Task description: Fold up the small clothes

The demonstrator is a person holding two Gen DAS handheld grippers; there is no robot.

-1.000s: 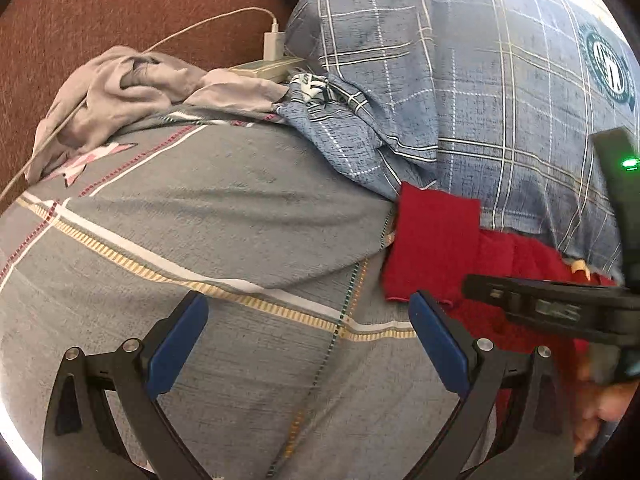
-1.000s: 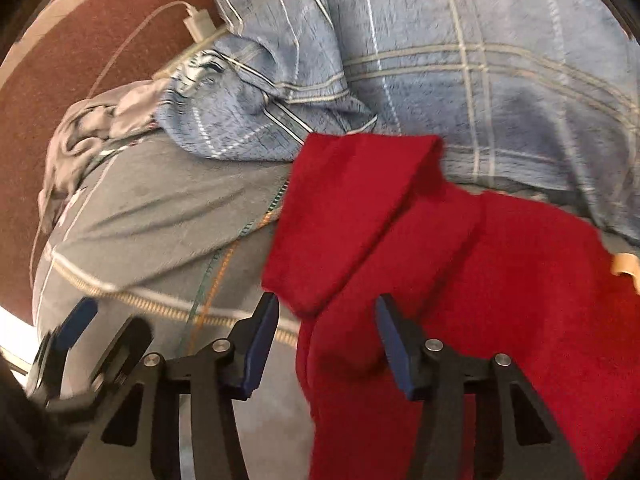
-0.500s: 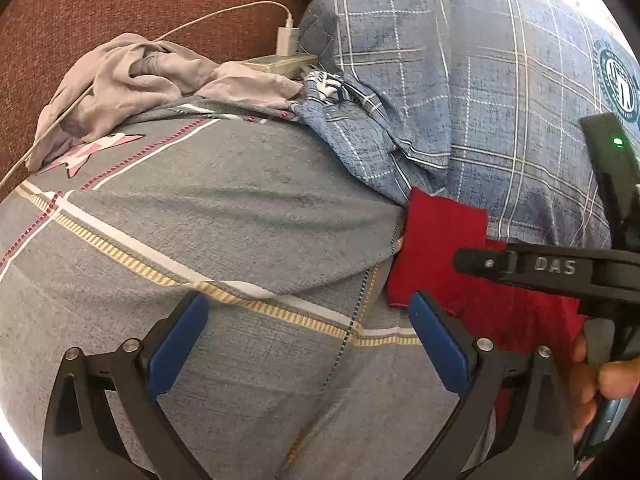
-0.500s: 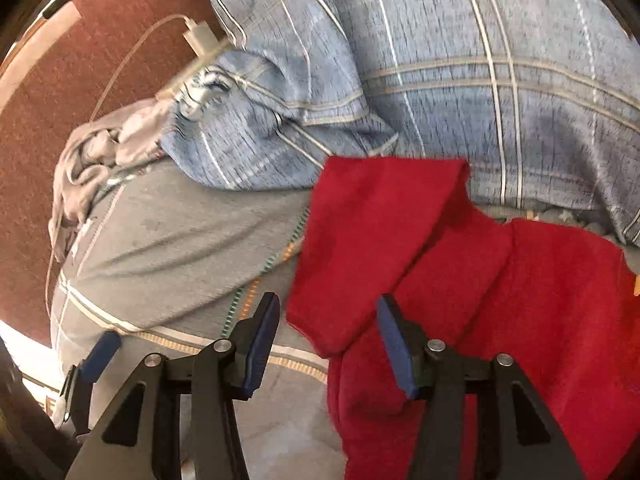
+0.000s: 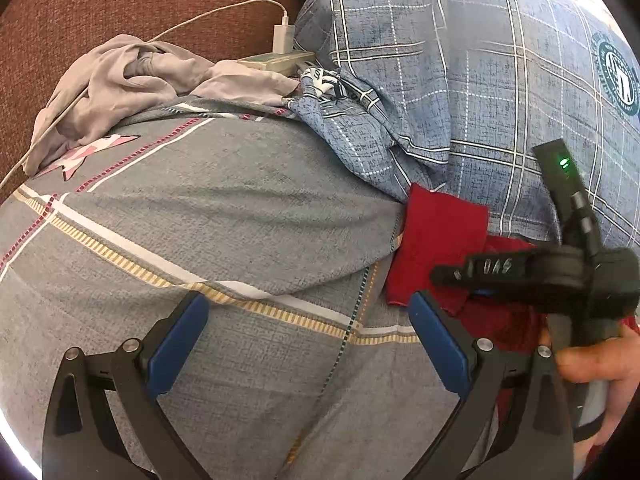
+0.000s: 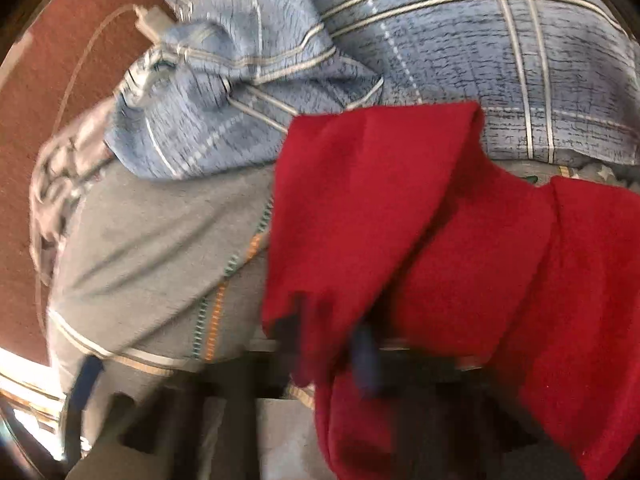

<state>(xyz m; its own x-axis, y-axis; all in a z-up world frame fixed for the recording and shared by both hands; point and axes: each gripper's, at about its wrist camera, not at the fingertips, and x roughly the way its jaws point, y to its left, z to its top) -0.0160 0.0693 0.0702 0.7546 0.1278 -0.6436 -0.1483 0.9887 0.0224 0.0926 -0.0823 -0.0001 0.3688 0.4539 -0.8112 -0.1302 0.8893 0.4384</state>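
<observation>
A red garment (image 6: 400, 220) lies crumpled on the grey checked bedsheet (image 5: 200, 220), its folded flap reaching up toward the blue plaid bedding. My right gripper (image 6: 332, 340) is blurred in its own view, jaws brought together on the lower edge of that red flap. In the left wrist view the right gripper (image 5: 460, 276) lies flat over the red garment (image 5: 436, 232), held by a hand (image 5: 592, 360). My left gripper (image 5: 306, 308) stands open above bare grey sheet, left of the red garment, with nothing between its blue pads.
Blue plaid bedding (image 5: 460, 80) bulges at the back right. A crumpled pale grey garment (image 5: 132, 80) lies at the back left. A white charger plugged into a power strip (image 5: 280, 56) sits behind it, its cable trailing over the brown upholstery (image 5: 120, 0).
The right gripper dropped onto the red flap's edge and its jaws went from open to shut on it. The left gripper stayed where it was, open.
</observation>
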